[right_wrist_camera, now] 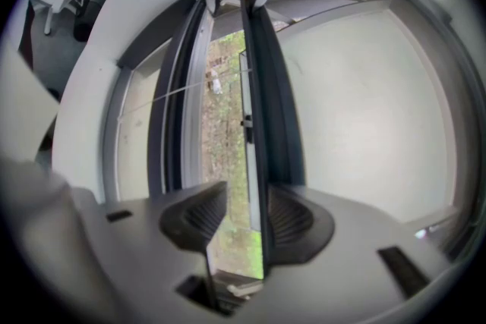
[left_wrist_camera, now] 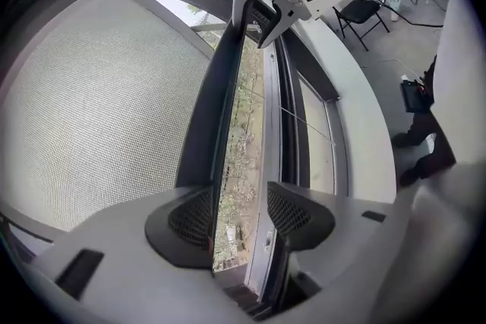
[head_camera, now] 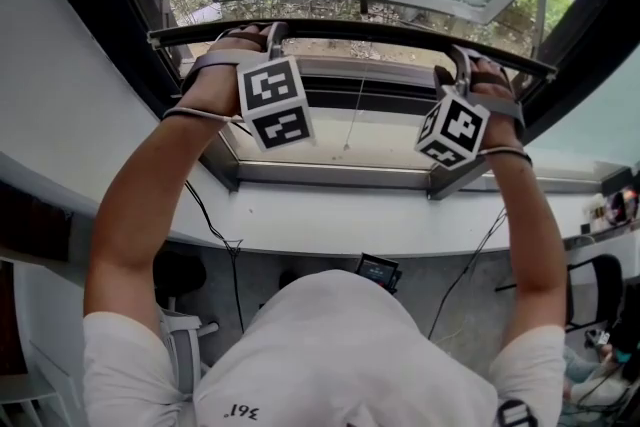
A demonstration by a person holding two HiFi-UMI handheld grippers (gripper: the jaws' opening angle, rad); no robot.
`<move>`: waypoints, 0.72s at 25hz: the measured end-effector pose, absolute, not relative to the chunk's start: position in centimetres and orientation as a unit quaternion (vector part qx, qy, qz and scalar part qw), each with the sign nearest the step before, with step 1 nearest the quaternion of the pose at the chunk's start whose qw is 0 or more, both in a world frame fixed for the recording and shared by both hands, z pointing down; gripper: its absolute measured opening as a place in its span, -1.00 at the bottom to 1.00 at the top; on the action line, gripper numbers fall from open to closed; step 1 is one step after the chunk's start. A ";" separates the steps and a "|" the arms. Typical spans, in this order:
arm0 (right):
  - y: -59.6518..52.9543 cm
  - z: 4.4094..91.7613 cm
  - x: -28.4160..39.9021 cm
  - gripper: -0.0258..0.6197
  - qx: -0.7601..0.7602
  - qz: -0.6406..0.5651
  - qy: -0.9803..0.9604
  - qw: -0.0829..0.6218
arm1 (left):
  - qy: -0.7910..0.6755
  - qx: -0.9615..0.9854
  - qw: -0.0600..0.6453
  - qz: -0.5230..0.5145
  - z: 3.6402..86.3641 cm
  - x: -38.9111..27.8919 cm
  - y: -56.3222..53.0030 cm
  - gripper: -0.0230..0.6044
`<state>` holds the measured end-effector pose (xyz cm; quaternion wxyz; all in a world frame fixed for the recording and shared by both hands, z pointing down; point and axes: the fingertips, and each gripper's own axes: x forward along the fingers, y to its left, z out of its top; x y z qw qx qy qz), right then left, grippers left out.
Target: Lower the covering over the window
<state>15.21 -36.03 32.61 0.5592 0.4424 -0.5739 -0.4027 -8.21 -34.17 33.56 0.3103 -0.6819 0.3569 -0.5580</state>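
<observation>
While the covering hangs with its bottom bar well above the lower edge of the window, left tool and right tool straddle that bar, jaws apart, one pad touching: draw both down evenly, bar level

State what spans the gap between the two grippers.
The covering's dark bottom bar runs from the left gripper to the right gripper. The head view shows this whole stretch.
</observation>
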 end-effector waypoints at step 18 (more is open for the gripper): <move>-35.4 38.2 15.3 -0.38 0.427 -0.368 -0.588 0.580 | 0.340 -0.699 0.273 -0.567 38.9 -8.2 -33.6 -0.23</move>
